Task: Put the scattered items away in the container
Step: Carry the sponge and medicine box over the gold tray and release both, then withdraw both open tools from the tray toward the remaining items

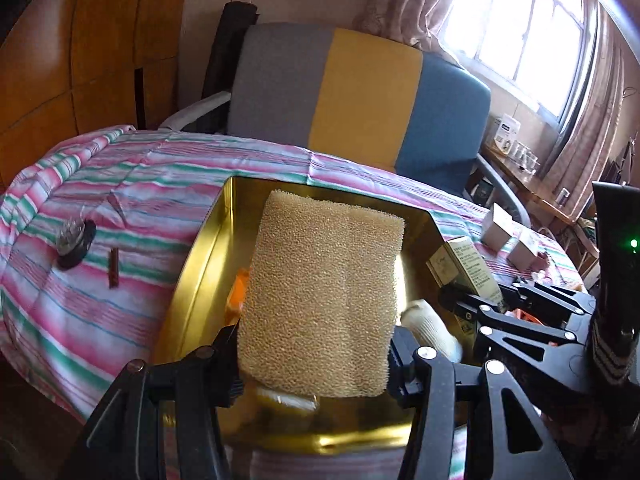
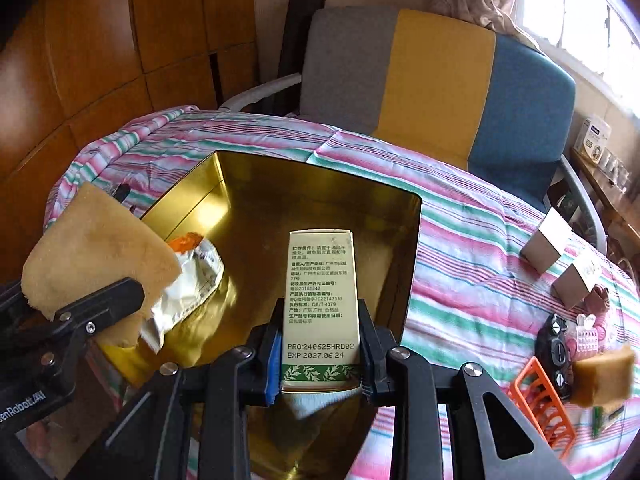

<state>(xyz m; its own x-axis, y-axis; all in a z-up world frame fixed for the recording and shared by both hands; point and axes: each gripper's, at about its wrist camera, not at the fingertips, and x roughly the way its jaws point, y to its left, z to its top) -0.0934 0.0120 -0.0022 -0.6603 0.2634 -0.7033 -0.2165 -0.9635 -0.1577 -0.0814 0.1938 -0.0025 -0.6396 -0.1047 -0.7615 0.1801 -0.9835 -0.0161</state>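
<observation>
A gold metal tin (image 1: 208,240) (image 2: 404,264) stands open on the striped bedspread. My left gripper (image 1: 312,356) is shut on a tan sponge (image 1: 324,296) and holds it over the tin; the sponge also shows in the right wrist view (image 2: 96,252). My right gripper (image 2: 320,356) is shut on a cream and green printed carton (image 2: 322,304) over the tin's right part; the carton also shows in the left wrist view (image 1: 466,268). An orange and white packet (image 2: 192,280) lies in the tin. A white sock (image 1: 432,328) lies under the carton.
On the spread, left: a dark hair clip (image 1: 76,240) and a brown stick (image 1: 114,268). Right: two small white boxes (image 2: 548,244), a black remote (image 2: 556,348), a pink comb (image 2: 588,336), an orange rack (image 2: 540,400), another sponge (image 2: 604,376). A chair (image 2: 436,88) stands behind.
</observation>
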